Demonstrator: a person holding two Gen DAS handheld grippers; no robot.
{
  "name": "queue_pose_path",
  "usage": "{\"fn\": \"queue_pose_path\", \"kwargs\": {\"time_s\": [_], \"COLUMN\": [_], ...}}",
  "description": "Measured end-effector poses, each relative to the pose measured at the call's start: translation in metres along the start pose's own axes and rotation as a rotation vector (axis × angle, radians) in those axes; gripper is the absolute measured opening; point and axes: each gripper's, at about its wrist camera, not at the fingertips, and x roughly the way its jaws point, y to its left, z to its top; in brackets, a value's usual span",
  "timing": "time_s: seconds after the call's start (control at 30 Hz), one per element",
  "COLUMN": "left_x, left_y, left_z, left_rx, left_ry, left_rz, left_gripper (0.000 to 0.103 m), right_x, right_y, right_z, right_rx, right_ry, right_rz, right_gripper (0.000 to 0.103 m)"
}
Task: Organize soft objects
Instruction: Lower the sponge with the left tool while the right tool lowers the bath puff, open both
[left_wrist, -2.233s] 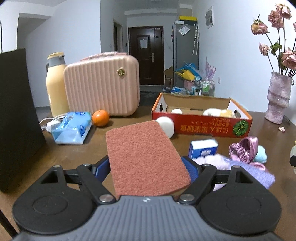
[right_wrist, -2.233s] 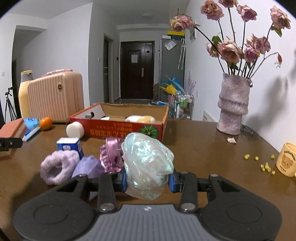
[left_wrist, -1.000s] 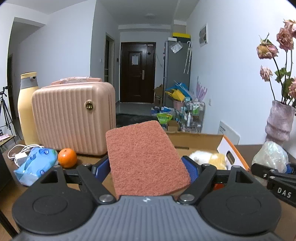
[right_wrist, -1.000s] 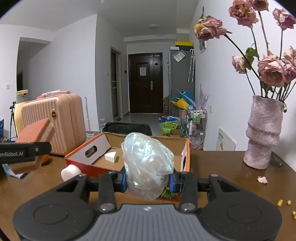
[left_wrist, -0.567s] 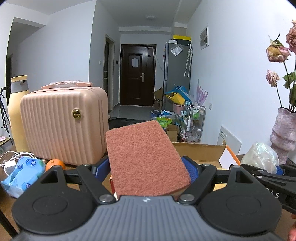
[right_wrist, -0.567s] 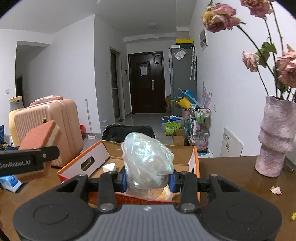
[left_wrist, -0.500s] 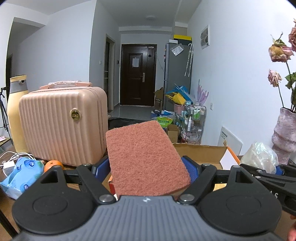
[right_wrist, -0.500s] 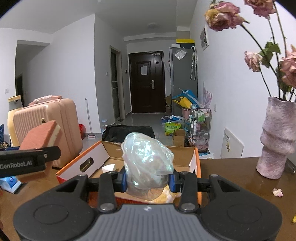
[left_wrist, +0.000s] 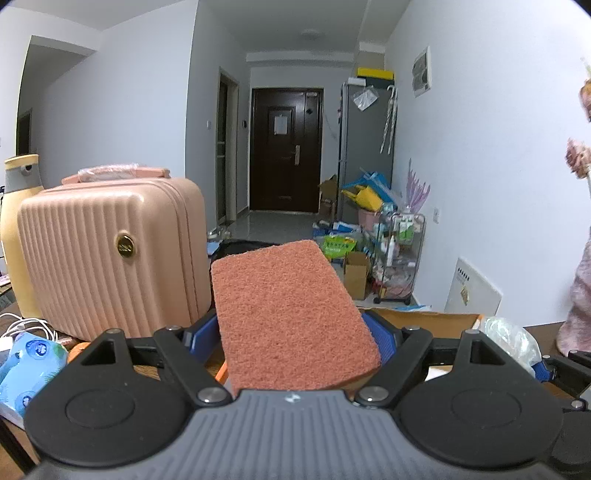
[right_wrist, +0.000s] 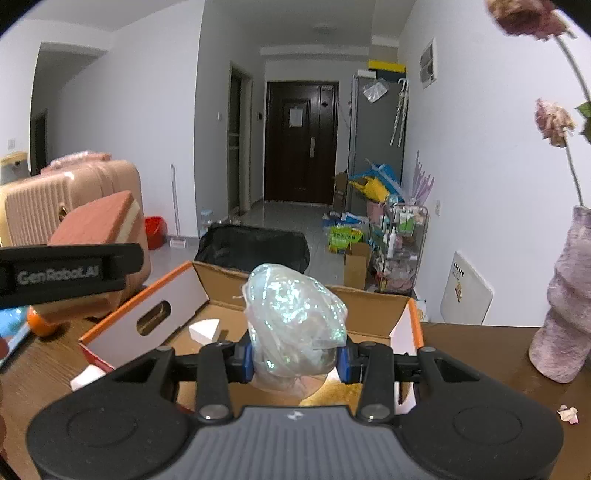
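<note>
From the left wrist view, the left gripper is clamped across a reddish-brown scouring sponge, whose rough top face fills the middle of the frame. Behind it to the left stands a pink ribbed case on the wooden table, with a blue tissue pack beside it. Only the far rim of the cardboard box shows here; its inside is hidden by the sponge. At the right edge a crinkled clear plastic bundle appears.

The right wrist view shows that bundle close up, pinched between the blue pads of the right gripper, just above the open box. Here the box's floor shows, with a white wedge lying in it. The sponge appears side-on at the left, showing a pale lower layer, above the left gripper's finger. A mauve vase stands on the table at right.
</note>
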Motion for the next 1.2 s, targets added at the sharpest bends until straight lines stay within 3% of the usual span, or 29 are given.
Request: {"fn": "queue_pose_path", "kwargs": {"time_s": [0.3, 0.63, 0.8, 0.9, 1.0, 1.2], "left_x": [0.049, 0.065, 0.068, 0.067, 0.064, 0.065], "left_y": [-0.003, -0.004, 0.001, 0.005, 0.004, 0.005], "left_z": [-0.01, -0.022, -0.02, -0.02, -0.019, -0.021], "left_rx": [0.022, 0.04, 0.024, 0.008, 0.002, -0.005], "left_ry": [0.071, 0.11, 0.122, 0.121, 0.105, 0.121], "left_rz": [0.042, 0.041, 0.022, 0.017, 0.027, 0.034], "left_gripper": [0.082, 0.083, 0.086, 0.102, 0.103, 0.103], "right_x": [0.045, 0.055, 0.057, 0.057, 0.056, 0.058], "right_y": [0.008, 0.004, 0.005, 0.002, -0.002, -0.008], "right_z": [-0.007, -0.011, -0.01, -0.011, -0.012, -0.013], "right_rx": [-0.016, -0.005, -0.013, 0.001, 0.023, 0.048], "right_ry": [0.069, 0.084, 0.091, 0.093, 0.092, 0.108], "right_rz": [-0.005, 0.001, -0.017, -0.029, -0.044, -0.051], "right_gripper": [0.039, 0.04, 0.067, 0.087, 0.101, 0.103]}}
